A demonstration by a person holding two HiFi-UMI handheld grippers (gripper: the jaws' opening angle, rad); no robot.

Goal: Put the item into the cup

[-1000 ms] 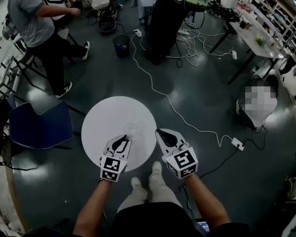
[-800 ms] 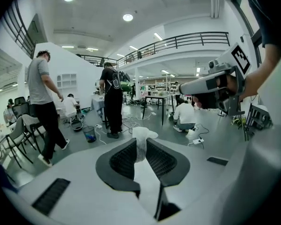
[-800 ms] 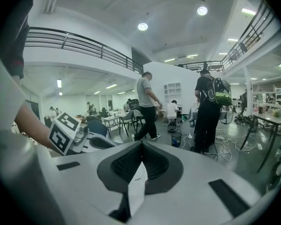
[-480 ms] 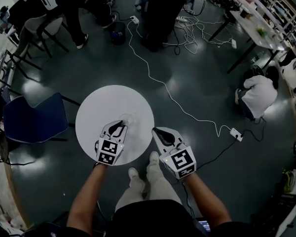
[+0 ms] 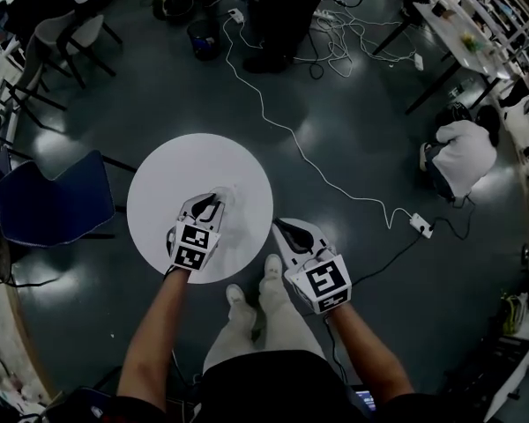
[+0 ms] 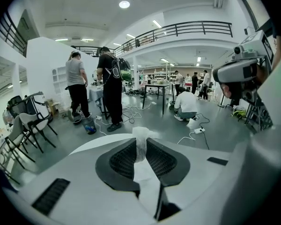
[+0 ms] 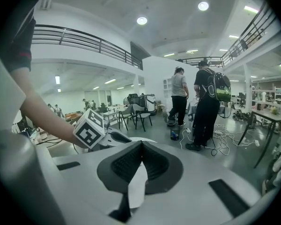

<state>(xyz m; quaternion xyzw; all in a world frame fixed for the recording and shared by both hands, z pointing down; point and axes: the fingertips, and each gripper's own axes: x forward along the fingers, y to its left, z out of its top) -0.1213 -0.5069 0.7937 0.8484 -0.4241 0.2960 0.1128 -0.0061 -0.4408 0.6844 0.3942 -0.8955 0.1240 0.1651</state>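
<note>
Pinched a crumpled white item [image 6: 141, 134] in the left gripper [image 6: 140, 144], jaws drawn narrow onto it, ribbed pads [image 6: 124, 158] pressed to its sides, wrinkled top poking out past the tips. Held it over the round white table [image 6: 96, 141], with the table's edge just beyond the jaws. Had the right gripper [image 7: 141, 145] closed on nothing, pads meeting at the tips. Caught the left gripper's marker cube [image 7: 90, 128] at the left of the right gripper view, at the end of a bare forearm.

From the head view, poised the left gripper [image 5: 214, 203] above the near right part of the table [image 5: 159, 192], tilted forward and down, with the item lost to sight among white jaws and white tabletop. Made out a clear cup [image 5: 228, 199] only faintly, standing on the table just beside the left jaw tips; could not tell whether touching or apart. Carried the right gripper [image 5: 281, 227] off the table's right edge, above the dark floor, near the left one but apart from it. Stood with pale shoes [image 5: 273, 276] just below the table's near rim.

Further out, noted a blue chair [image 5: 53, 205] close to the table's left side. Traced a white cable [image 5: 335, 183] across the floor from the far side to a power strip [image 5: 419, 226] at the right. Spotted a dark bin [image 5: 200, 38] well beyond the table and a crouching person [image 5: 463, 152] in a white top at the right. Saw two standing people [image 6: 110, 88] past the table in the left gripper view.
</note>
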